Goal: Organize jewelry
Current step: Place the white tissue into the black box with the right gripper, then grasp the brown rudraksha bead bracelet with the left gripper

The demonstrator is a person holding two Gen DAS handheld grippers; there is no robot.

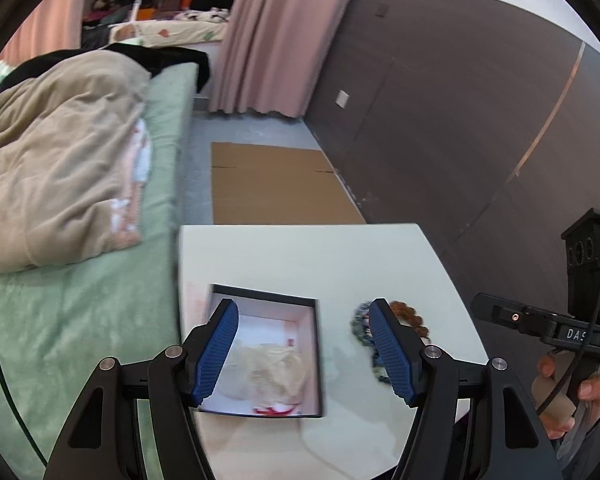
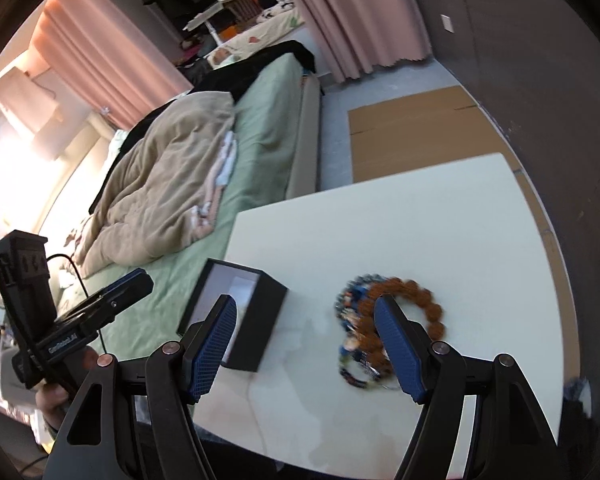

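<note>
While a beige quilt point(image 1: 60, 152) lies bunched on the green bed point(image 1: 80, 320) at the far left, a white table point(image 1: 300, 256) stands just beside the mattress edge. Near the table's left side sits a black open box point(image 1: 318, 360) with a white lining; pale tissue-like material point(image 1: 268, 368) and something red point(image 1: 274, 411) lie inside it. Above this box hangs the left gripper point(image 1: 304, 350), its blue-padded jaws spread wide with nothing between them. Further right, on the bare tabletop and apart from the box, lie the bracelets: a dark blue beaded one point(image 2: 352, 340) overlapped by a brown beaded one point(image 2: 416, 300), the two touching. Over them is the right gripper point(image 2: 306, 346), released, jaws wide and holding nothing; its right finger partly covers the beads. Flattened cardboard point(image 1: 276, 184) lies on the floor beyond the table, beside a dark wall point(image 1: 440, 120).
</note>
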